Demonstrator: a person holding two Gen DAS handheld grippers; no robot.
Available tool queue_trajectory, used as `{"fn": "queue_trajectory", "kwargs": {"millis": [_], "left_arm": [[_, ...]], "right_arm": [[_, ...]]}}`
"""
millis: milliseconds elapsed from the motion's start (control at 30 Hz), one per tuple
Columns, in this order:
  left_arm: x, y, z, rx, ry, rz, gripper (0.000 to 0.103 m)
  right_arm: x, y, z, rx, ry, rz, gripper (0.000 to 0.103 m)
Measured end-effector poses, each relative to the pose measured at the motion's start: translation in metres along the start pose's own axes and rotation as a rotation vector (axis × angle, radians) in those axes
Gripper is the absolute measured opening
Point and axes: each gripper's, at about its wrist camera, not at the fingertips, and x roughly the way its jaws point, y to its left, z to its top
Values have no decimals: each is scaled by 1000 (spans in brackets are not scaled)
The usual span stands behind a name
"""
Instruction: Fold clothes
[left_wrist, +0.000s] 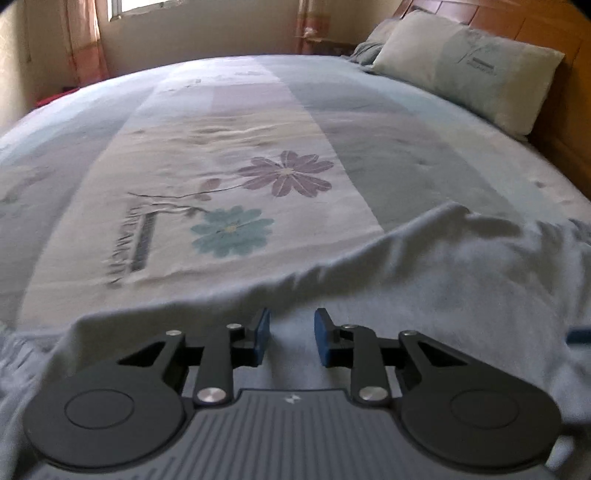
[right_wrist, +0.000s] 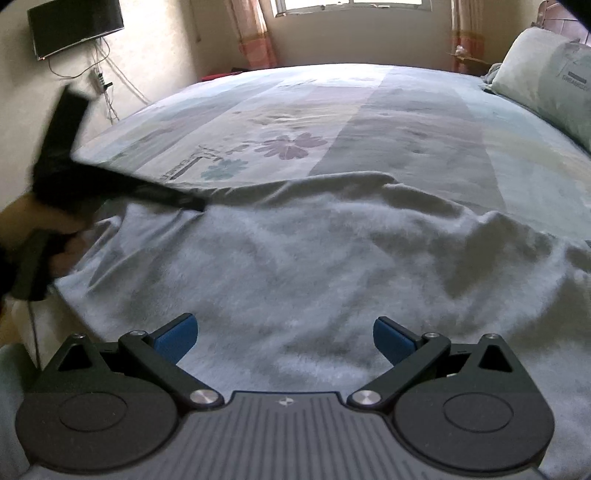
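A pale grey-white garment (left_wrist: 443, 288) lies spread and wrinkled across the near part of the bed; the right wrist view shows it as the same pale garment (right_wrist: 314, 258). My left gripper (left_wrist: 291, 328) hovers low over its far edge, blue pads a small gap apart with only cloth showing beneath. From the right wrist view, the left gripper (right_wrist: 197, 205) is blurred, its tip at the garment's upper left edge, held by a hand (right_wrist: 62, 236). My right gripper (right_wrist: 284, 332) stands wide open over the garment's near part, holding nothing.
The bed sheet (left_wrist: 221, 147) has pastel stripes and printed flowers. A pillow (left_wrist: 469, 70) lies at the far right against a wooden headboard (left_wrist: 498, 18). A wall screen (right_wrist: 74, 26) with cables hangs at the left. A curtained window sits beyond the bed.
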Motion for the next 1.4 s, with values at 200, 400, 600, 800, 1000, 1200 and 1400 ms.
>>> {"fn": "queue_trajectory", "kwargs": {"millis": [200,400,600,800,1000,1200,1400], "left_arm": [[-40,-11,-53,45,-20,29,42],[-68,-2,-99,-70,-34,41,44],[-75,-6,-75,-60,-48,51,56],[-50,-10,-50,-46,-93,37,69],[-30,-6,-46,-44,-76,34,74],[-17,5,-40,-97,-53,18,75],[-20,0,-38,-81,-2,24,76]], "right_arm": [[6,5,-2,-28,8,-34,103],[21,9,-8,-62,67,-64,103],[24,19,-15,-135,75,-102,103],[25,18,-20,-140,43,-99,103],[22,17,-28,-149,-9,-96,103],[16,27,-33,-113,-20,-164,103],[-8,40,-52,-10,-52,-248,103]]}}
